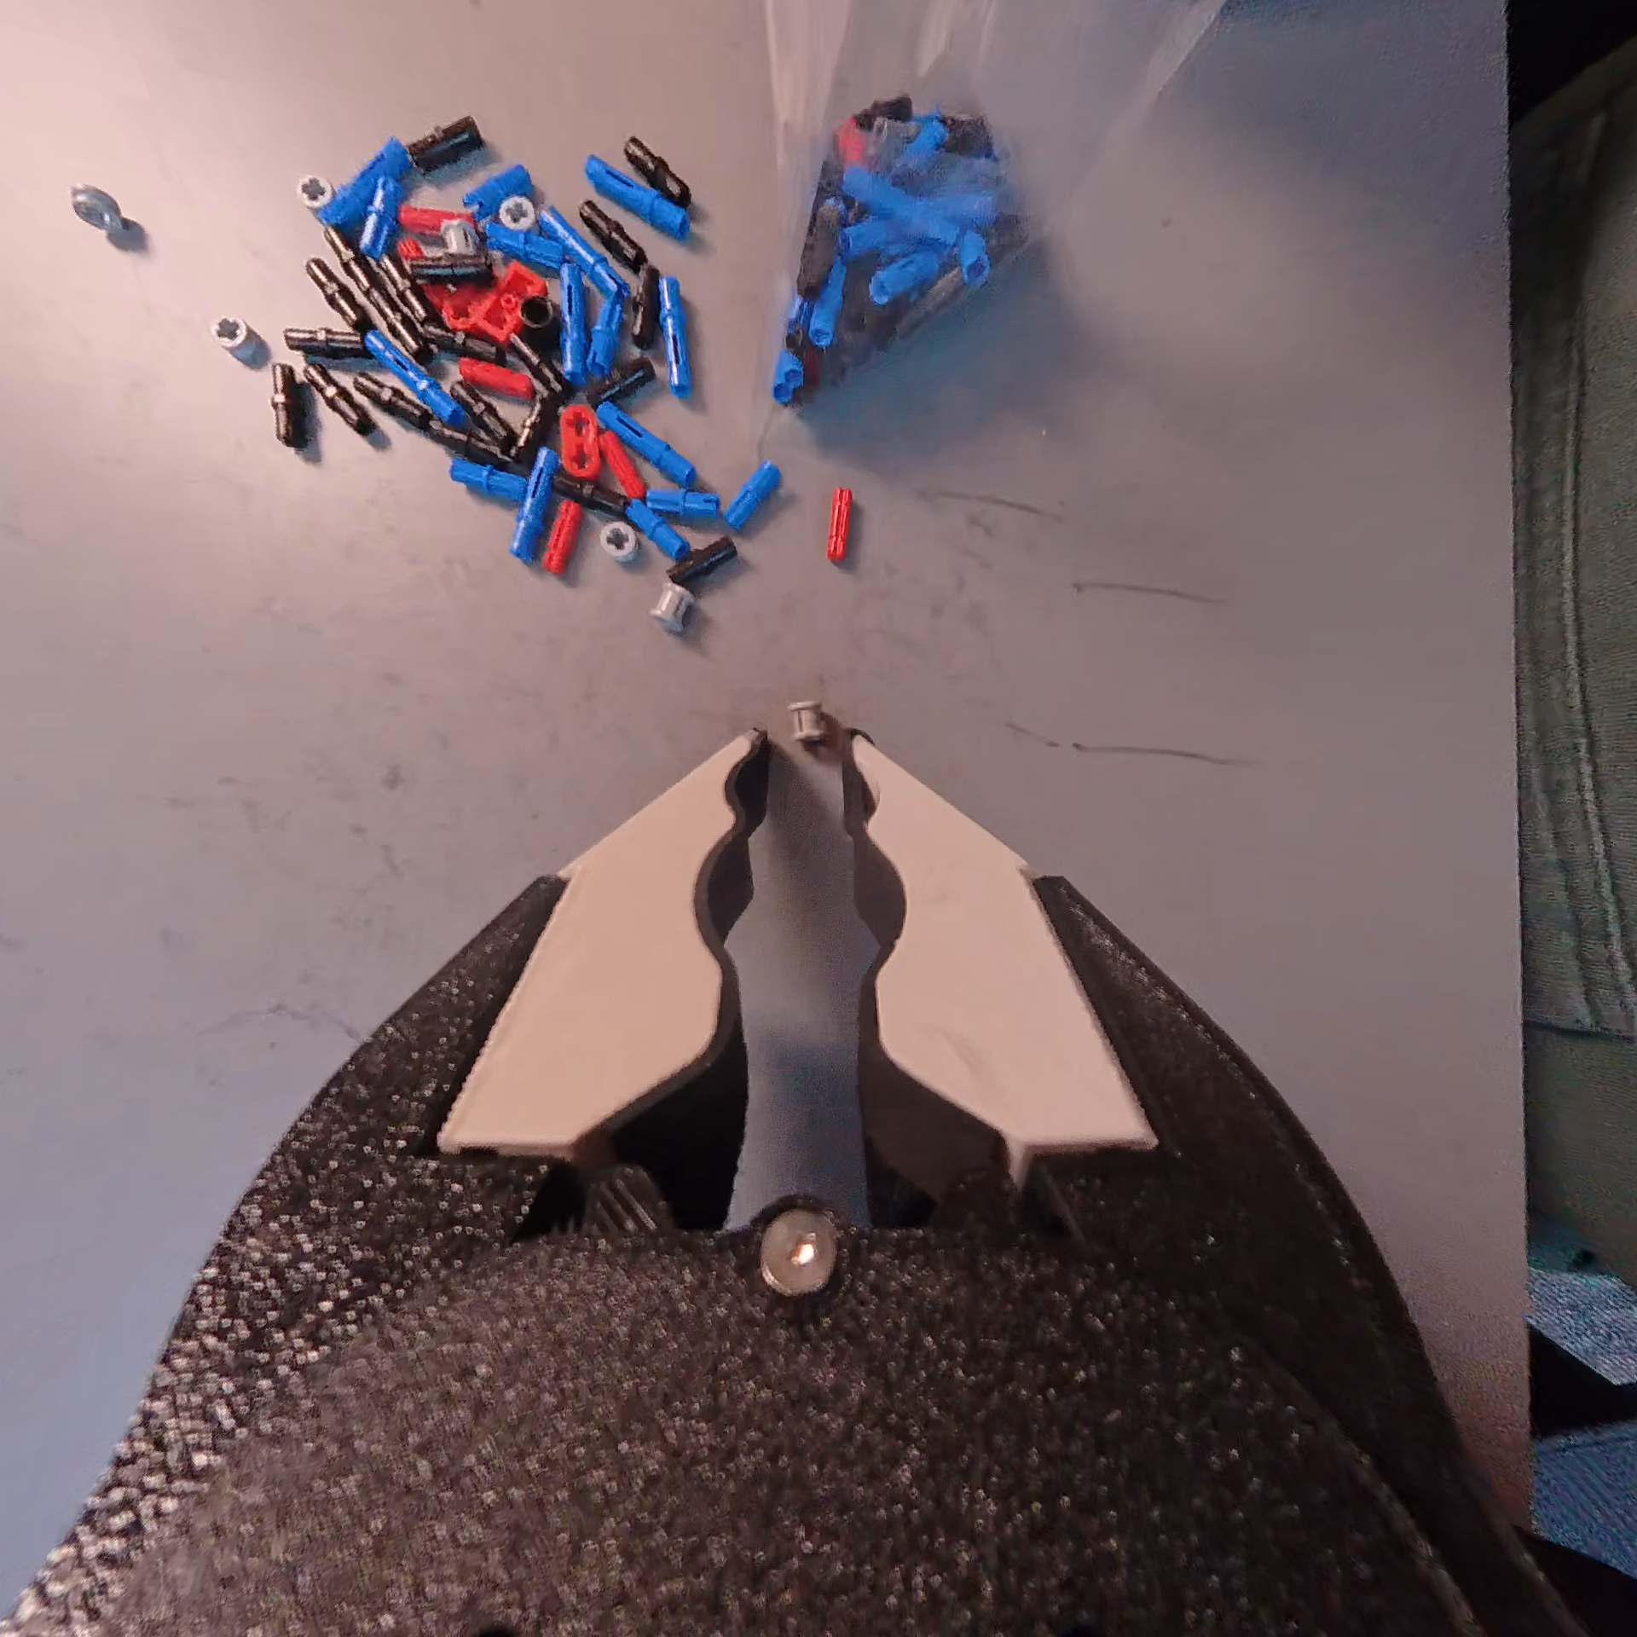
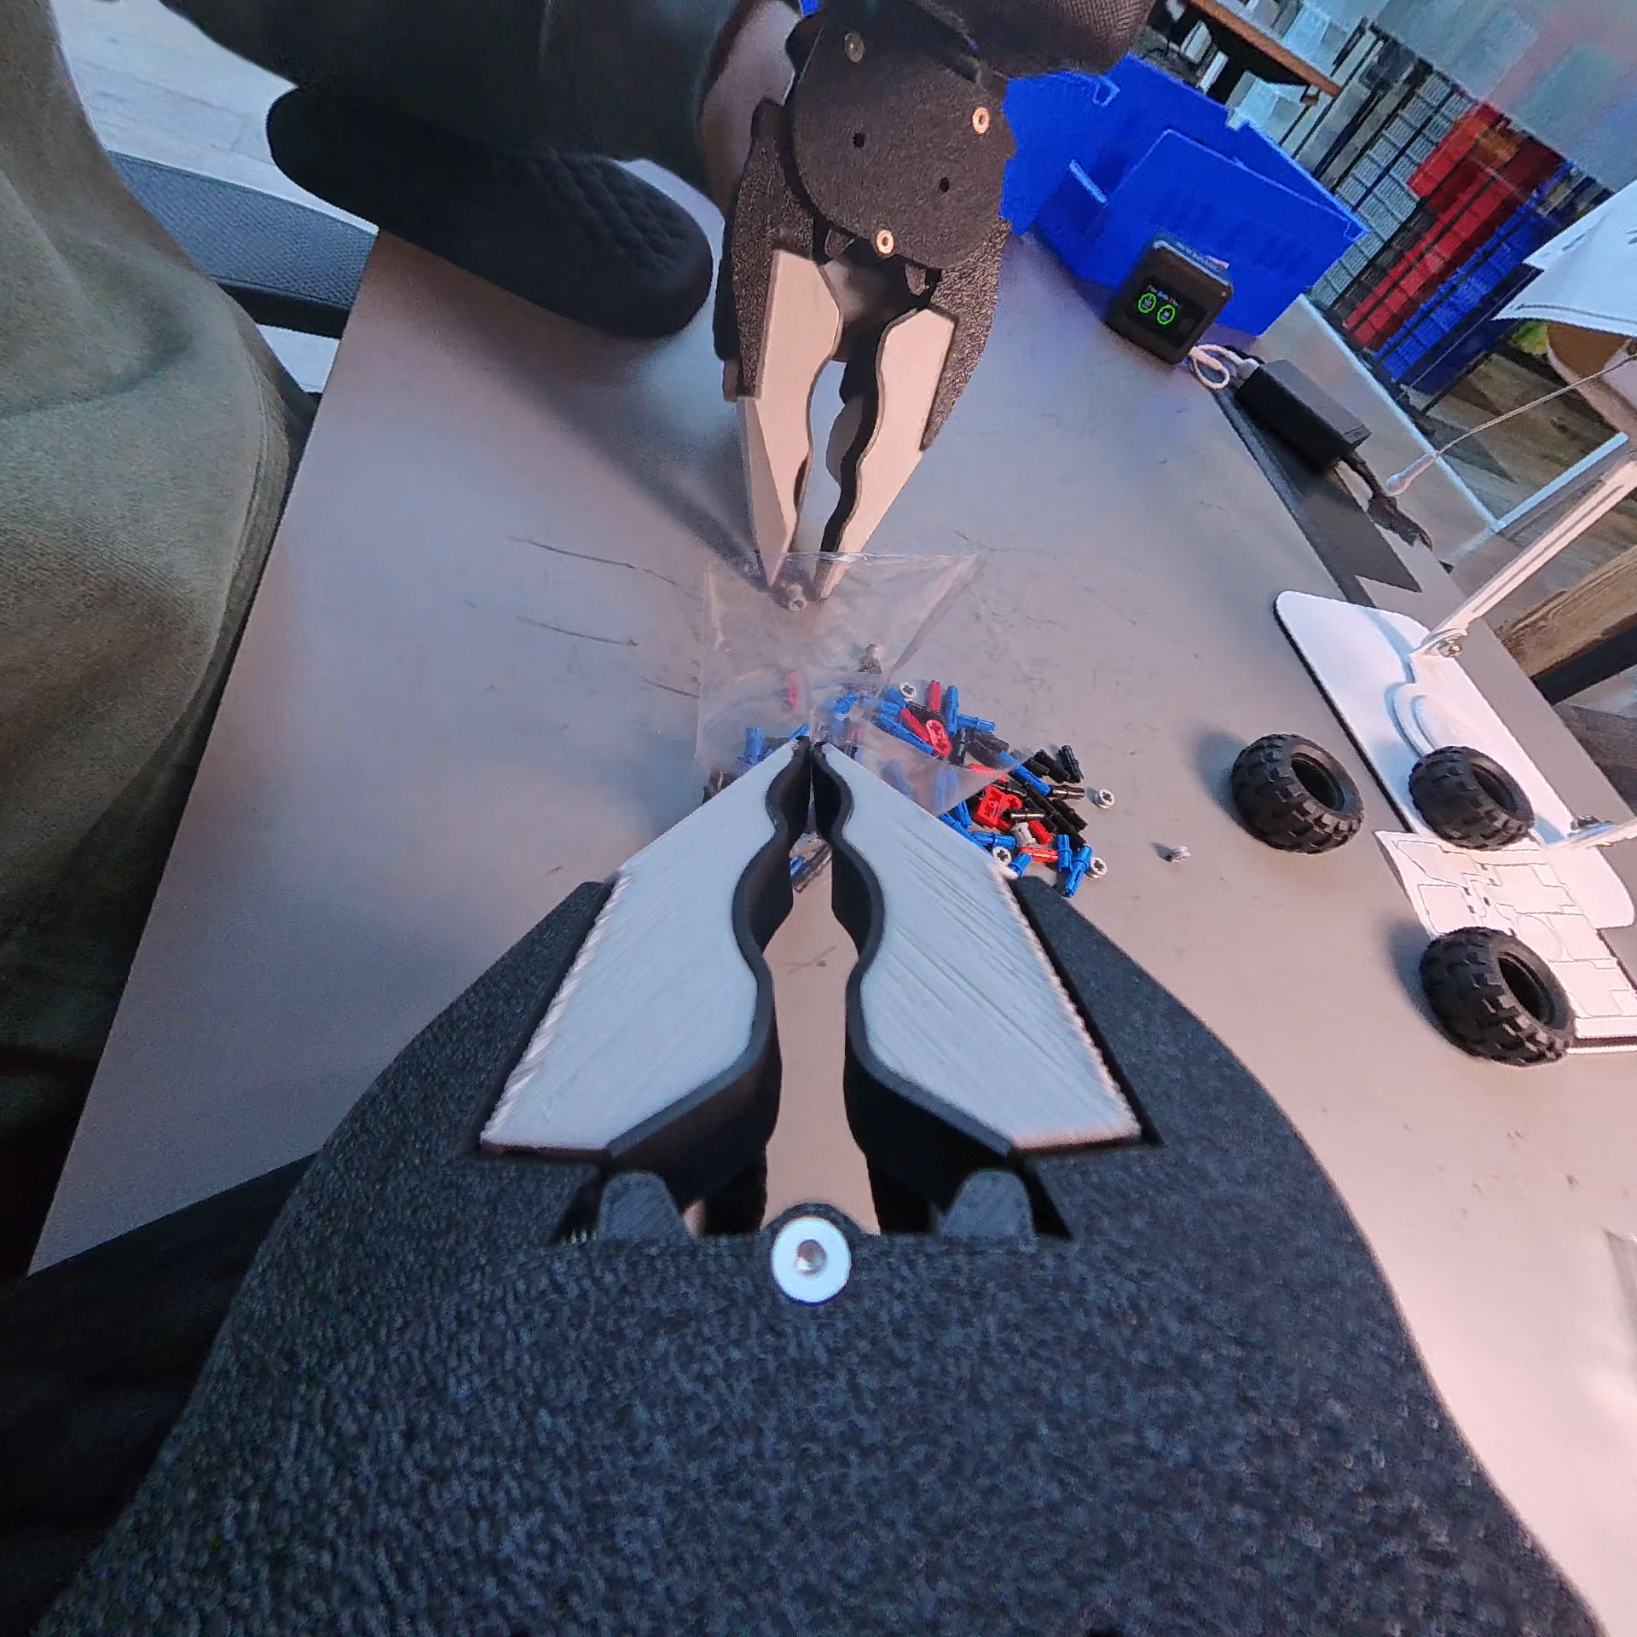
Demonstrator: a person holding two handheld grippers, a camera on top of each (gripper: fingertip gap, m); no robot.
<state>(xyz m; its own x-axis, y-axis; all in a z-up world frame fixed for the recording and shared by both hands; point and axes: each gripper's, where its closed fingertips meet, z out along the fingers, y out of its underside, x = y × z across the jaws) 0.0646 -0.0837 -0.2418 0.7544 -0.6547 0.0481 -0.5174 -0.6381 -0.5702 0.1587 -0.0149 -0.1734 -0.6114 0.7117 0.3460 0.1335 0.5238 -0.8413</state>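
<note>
Two grippers over a grey table (image 1: 266, 886) strewn with small plastic building pins.

Leftmost lies the loose pile of blue, black and red pins (image 1: 505, 354). The left gripper (image 1: 804, 735) stands slightly parted, tips down at the table, a small grey bushing (image 1: 806, 719) between them, not clearly clamped. Right of the pile, the clear plastic bag (image 1: 895, 248) holds more pins; the right gripper (image 2: 810, 753) is pinched closed on its film.

No legible text.
Small black device (image 2: 1167, 299) beside blue bin (image 2: 1178, 177): screen shows green ring icons, unreadable. White printed sheet (image 2: 1497, 895) by tyres: line drawing only.
</note>
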